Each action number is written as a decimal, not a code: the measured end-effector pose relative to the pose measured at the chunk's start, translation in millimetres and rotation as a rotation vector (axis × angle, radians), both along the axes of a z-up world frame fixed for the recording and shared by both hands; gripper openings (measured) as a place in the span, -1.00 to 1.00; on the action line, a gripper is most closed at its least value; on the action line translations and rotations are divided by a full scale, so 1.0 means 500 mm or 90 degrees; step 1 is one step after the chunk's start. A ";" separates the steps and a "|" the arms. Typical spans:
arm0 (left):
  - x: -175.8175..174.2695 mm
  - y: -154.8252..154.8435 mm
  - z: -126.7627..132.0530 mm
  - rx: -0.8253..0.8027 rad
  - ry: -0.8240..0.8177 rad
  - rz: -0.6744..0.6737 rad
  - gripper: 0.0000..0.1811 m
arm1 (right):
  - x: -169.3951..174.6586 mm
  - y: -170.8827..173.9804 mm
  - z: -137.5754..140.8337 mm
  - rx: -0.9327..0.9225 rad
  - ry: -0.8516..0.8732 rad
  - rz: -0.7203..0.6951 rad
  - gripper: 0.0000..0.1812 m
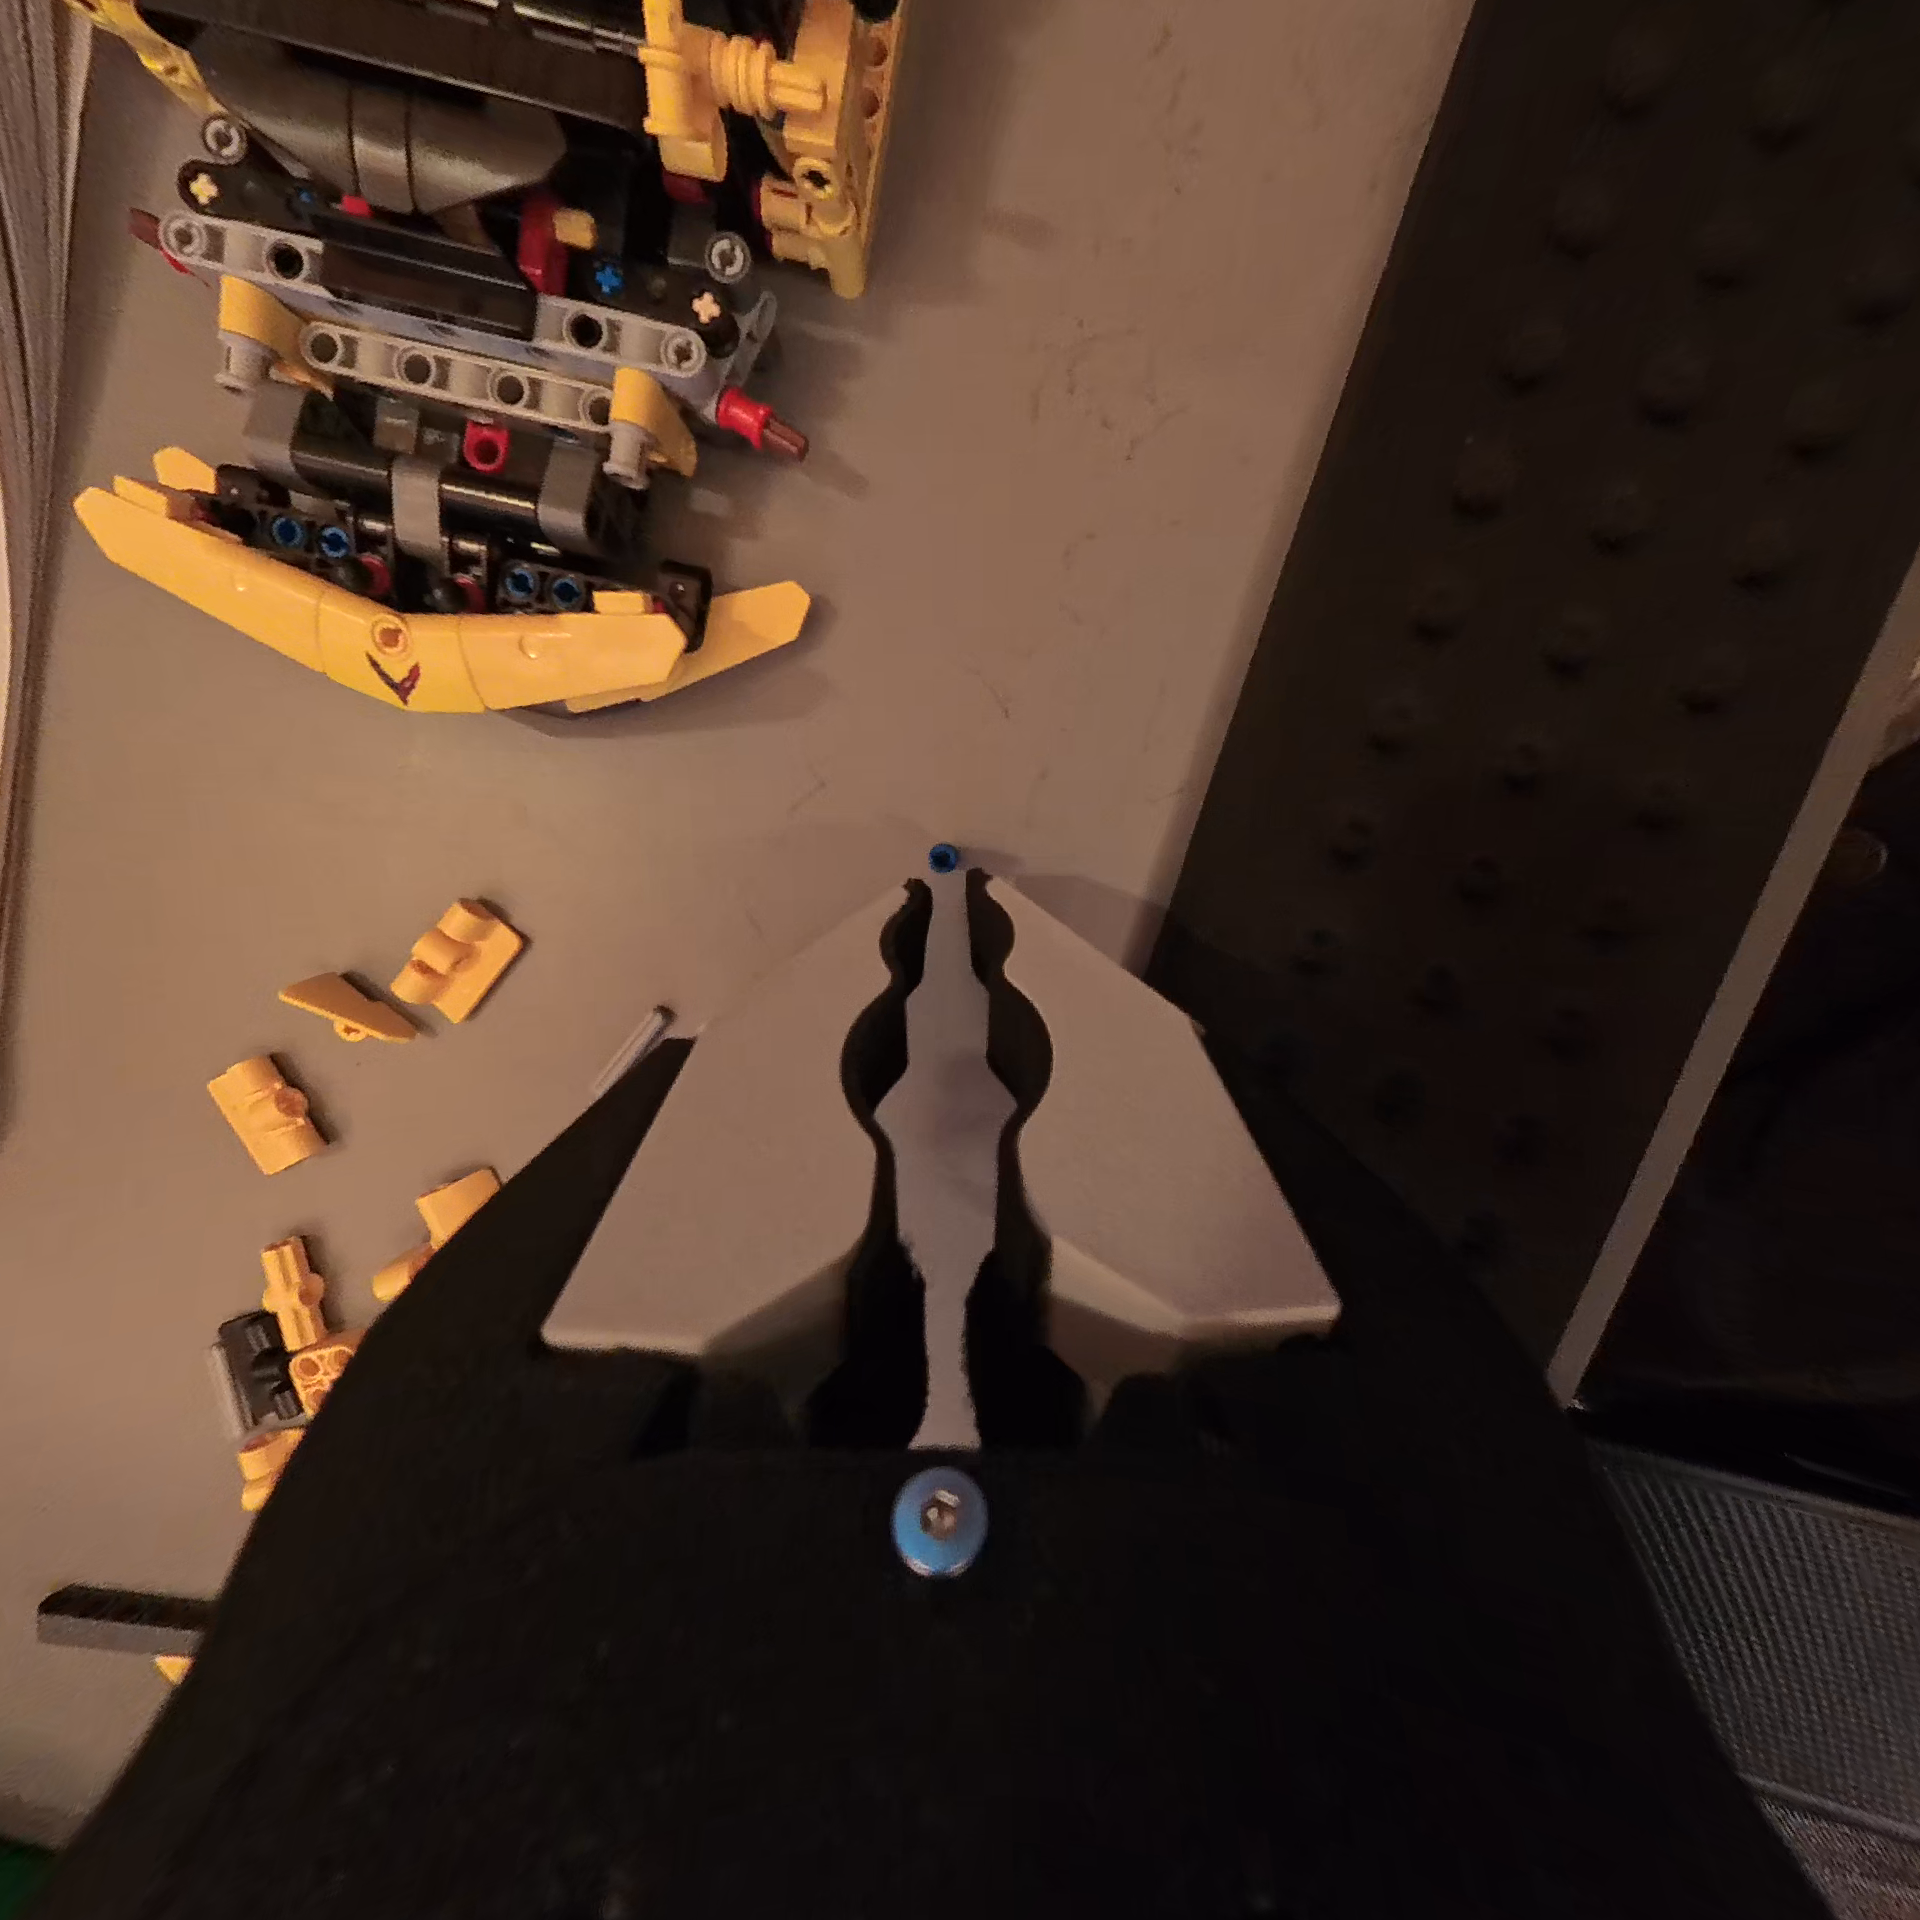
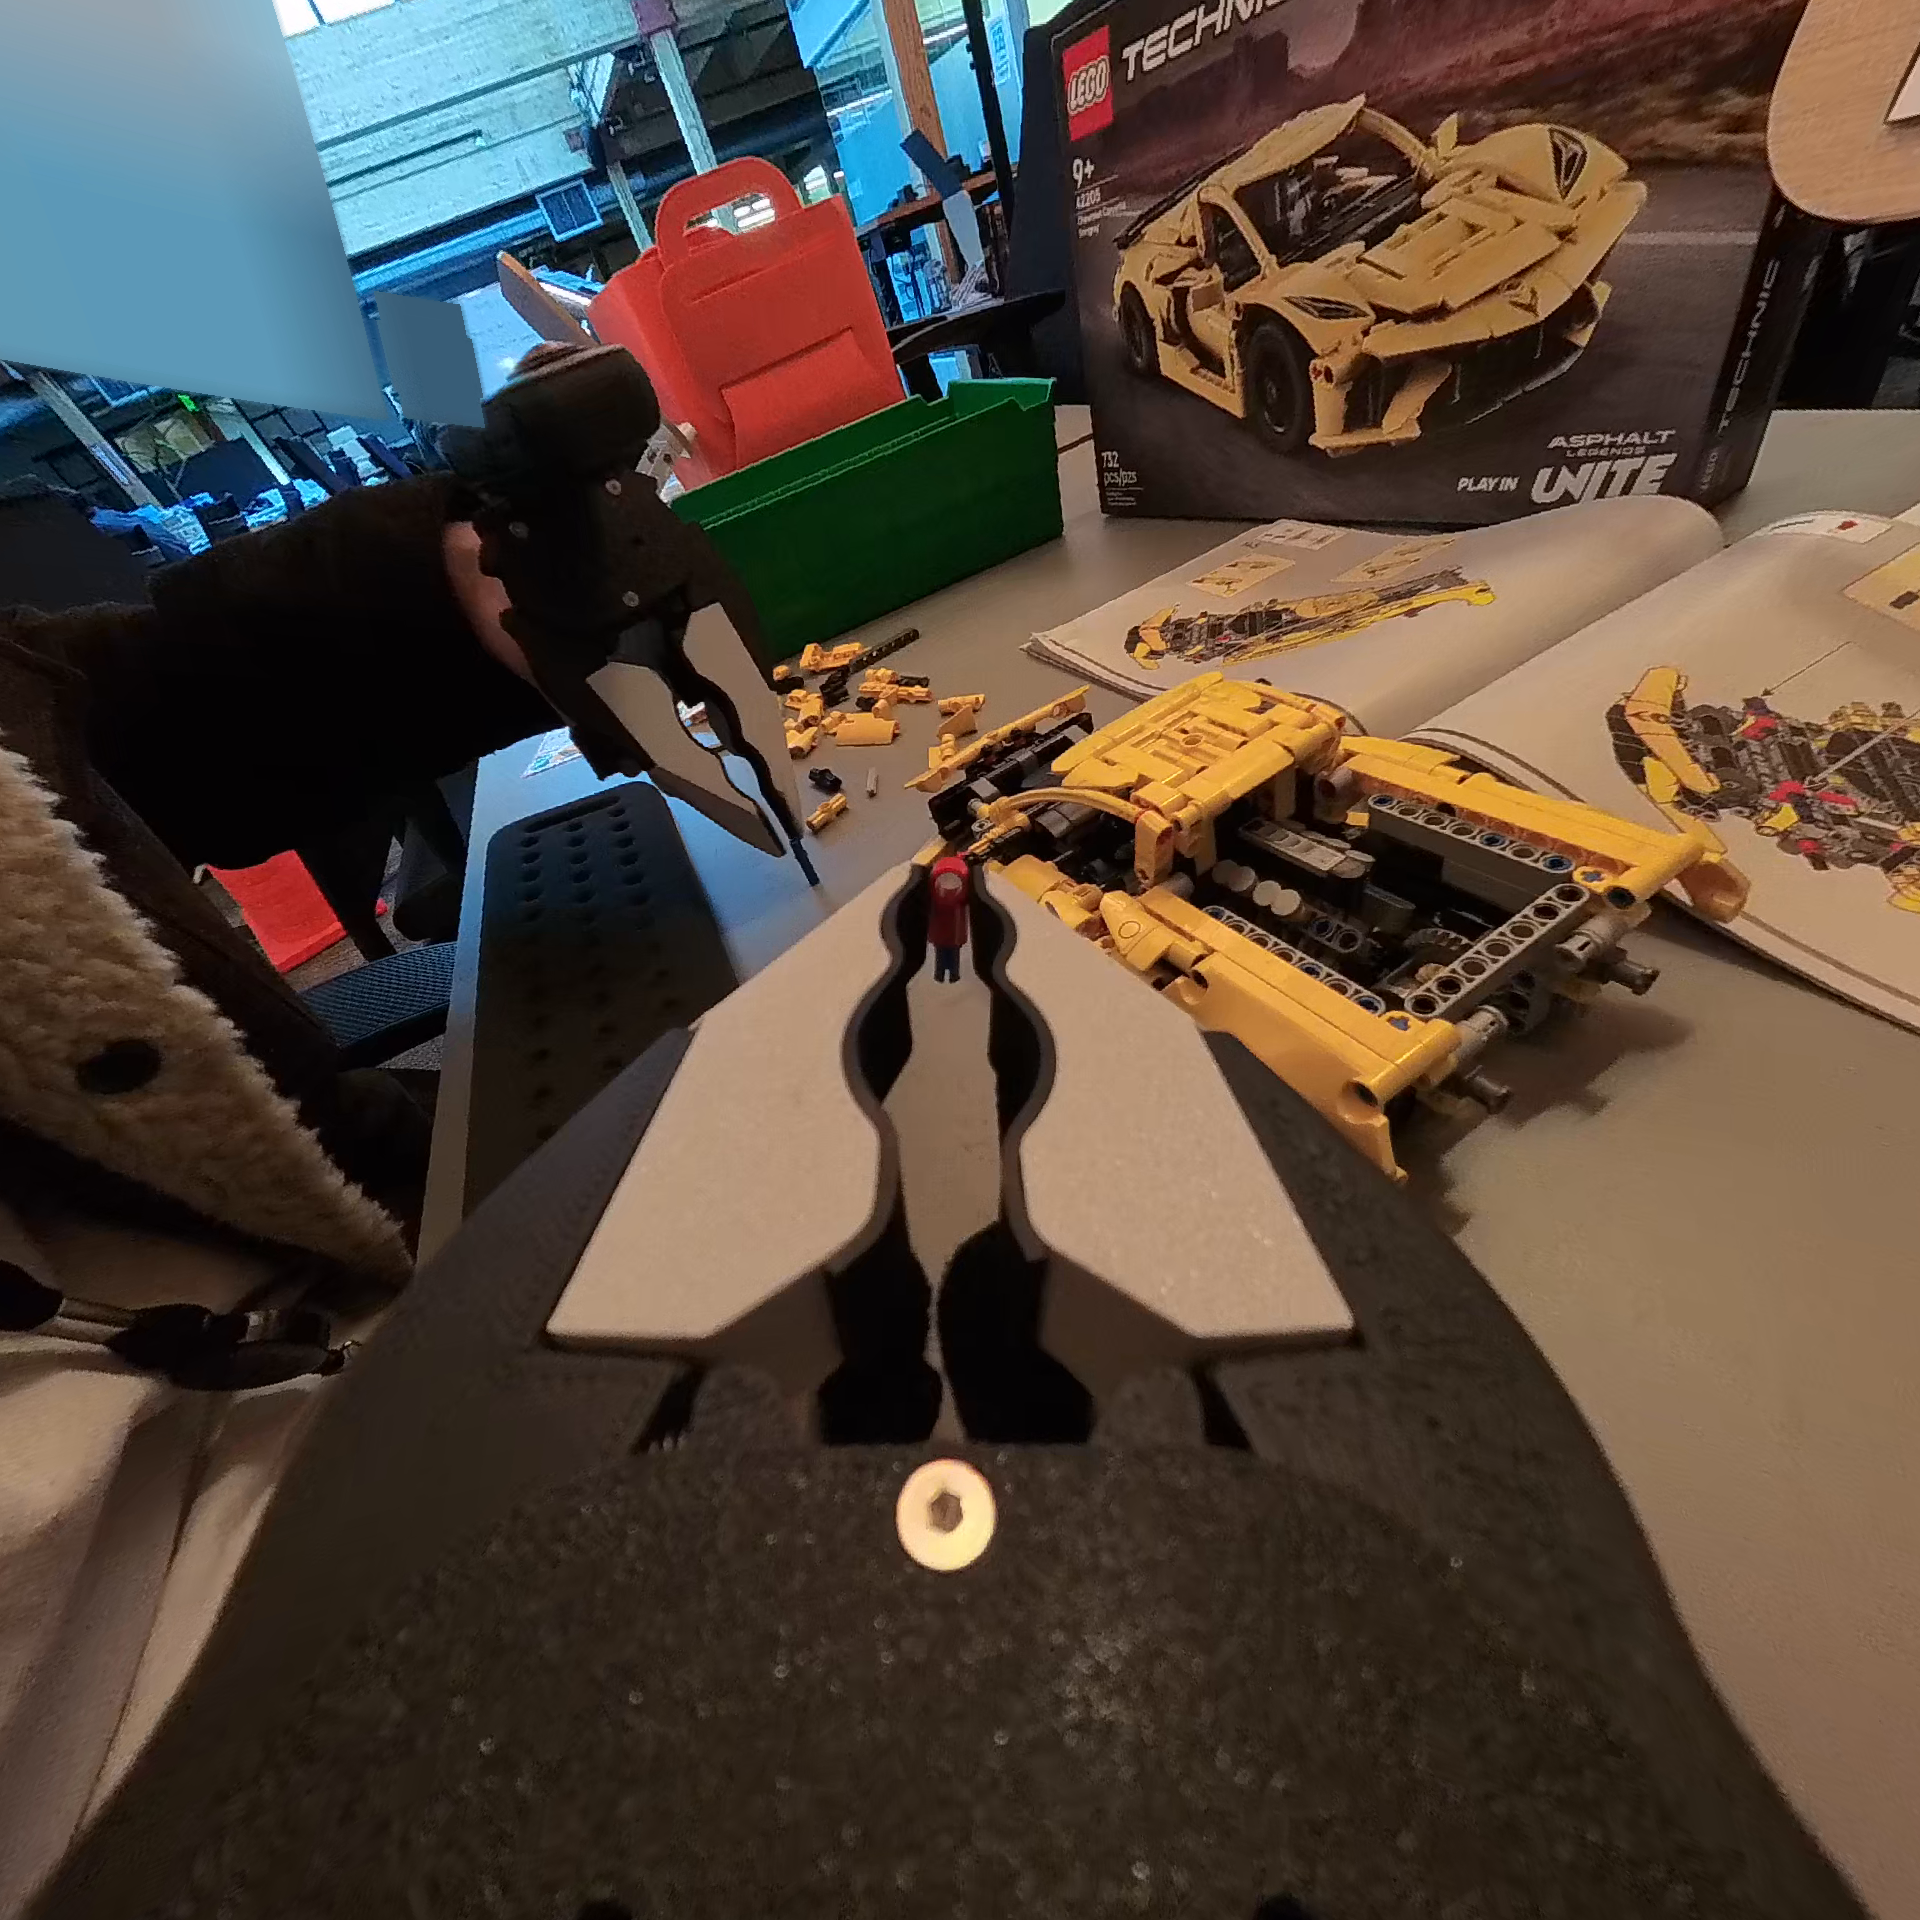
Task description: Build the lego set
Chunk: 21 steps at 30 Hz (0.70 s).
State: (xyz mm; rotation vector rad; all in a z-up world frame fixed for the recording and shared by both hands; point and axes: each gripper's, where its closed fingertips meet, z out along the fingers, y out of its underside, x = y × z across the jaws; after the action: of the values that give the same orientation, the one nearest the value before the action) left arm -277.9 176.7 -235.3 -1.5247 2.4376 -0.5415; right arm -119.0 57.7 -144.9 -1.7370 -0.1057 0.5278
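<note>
The half-built yellow and black lego car [image 1: 447,416] lies on the grey table [image 1: 1039,520], up and left of my left gripper [image 1: 942,883]. That gripper points down at the table, shut on a small blue pin [image 1: 942,857] at its tips. In the right wrist view the left gripper [image 2: 779,836] holds the pin [image 2: 805,864] tip-down on the table, left of the car [image 2: 1299,883]. My right gripper [image 2: 948,873] is shut on a red connector with a blue peg [image 2: 948,920], just before the car's near corner. Loose yellow pieces [image 1: 416,987] [image 2: 862,707] lie nearby.
A black studded strip [image 2: 592,935] runs along the table's left edge. A green bin [image 2: 883,520] with a red bag [image 2: 758,312], the set's box [image 2: 1403,260] and an open instruction booklet [image 2: 1558,644] stand behind the car. A person's fleece-lined coat [image 2: 156,1039] is at the left. The gap from one gripper's tips to the other's is roughly 20 centimeters.
</note>
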 end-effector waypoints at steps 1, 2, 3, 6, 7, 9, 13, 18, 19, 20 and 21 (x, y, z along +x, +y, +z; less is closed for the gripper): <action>0.000 0.000 0.001 0.001 -0.001 0.001 -0.92 | 0.000 0.000 0.000 0.000 0.000 0.000 -0.93; -0.001 0.000 0.001 0.000 0.000 0.001 -0.91 | 0.000 0.000 0.000 0.000 -0.001 0.000 -0.93; -0.002 0.000 0.001 0.000 0.001 0.002 -0.90 | 0.000 0.000 0.000 0.000 -0.001 0.000 -0.93; -0.006 0.002 0.000 0.001 0.004 0.005 -0.88 | 0.000 0.000 0.001 0.001 0.000 0.000 -0.93; -0.006 0.002 0.001 0.000 0.003 0.007 -0.87 | 0.000 0.000 0.001 0.001 0.000 0.000 -0.93; -0.009 0.001 0.003 -0.003 0.004 0.008 -0.86 | 0.002 -0.001 0.002 0.003 0.002 -0.003 -0.93; -0.016 0.000 0.010 -0.005 0.008 0.010 -0.80 | 0.004 -0.001 0.002 0.004 0.004 -0.006 -0.93; -0.016 -0.005 0.043 -0.011 -0.021 0.011 -0.73 | 0.003 0.000 0.000 0.001 0.001 -0.004 -0.93; -0.013 -0.005 0.046 -0.007 -0.026 0.011 -0.73 | 0.002 0.000 0.000 0.001 0.001 -0.003 -0.93; -0.011 -0.005 0.047 0.000 -0.028 0.010 -0.73 | 0.002 0.000 0.000 0.001 0.000 -0.003 -0.93; -0.009 -0.004 0.044 0.008 -0.026 0.006 -0.73 | 0.002 0.000 0.000 0.001 0.001 -0.002 -0.93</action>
State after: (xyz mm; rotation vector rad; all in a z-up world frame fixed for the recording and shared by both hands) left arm -282.6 174.5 -213.2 -1.5040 2.3984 -0.5485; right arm -118.2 58.0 -145.0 -1.7350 -0.1020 0.5256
